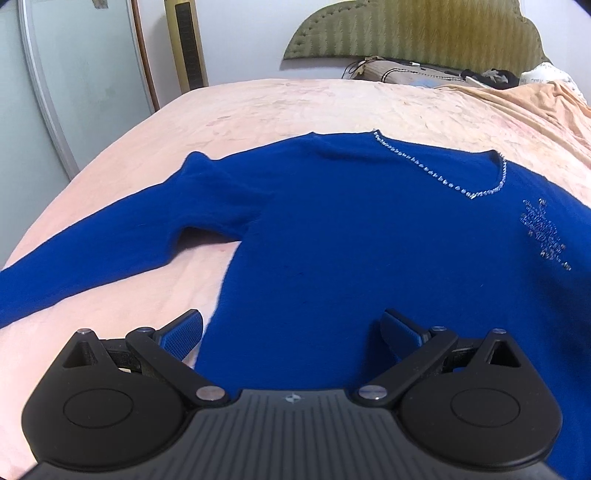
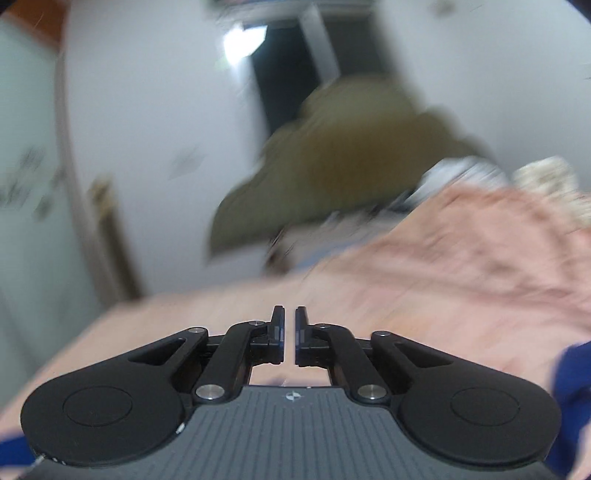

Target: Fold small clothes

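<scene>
Pink bedspread carries the blue sweater spread flat and face up with one sleeve out, nothing folded yet, while the left tool gapes empty over its hem and the right tool is clenched on nothing

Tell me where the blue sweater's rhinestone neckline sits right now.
Left wrist view, upper right: the rhinestone neckline lies on the blue sweater, spread over the pink bedspread, towards the headboard.

The left gripper hangs with its jaws spread wide above the lower body of a blue sweater. The sweater lies flat on a pink bedspread, sleeve stretching beyond the left jaw.
</scene>
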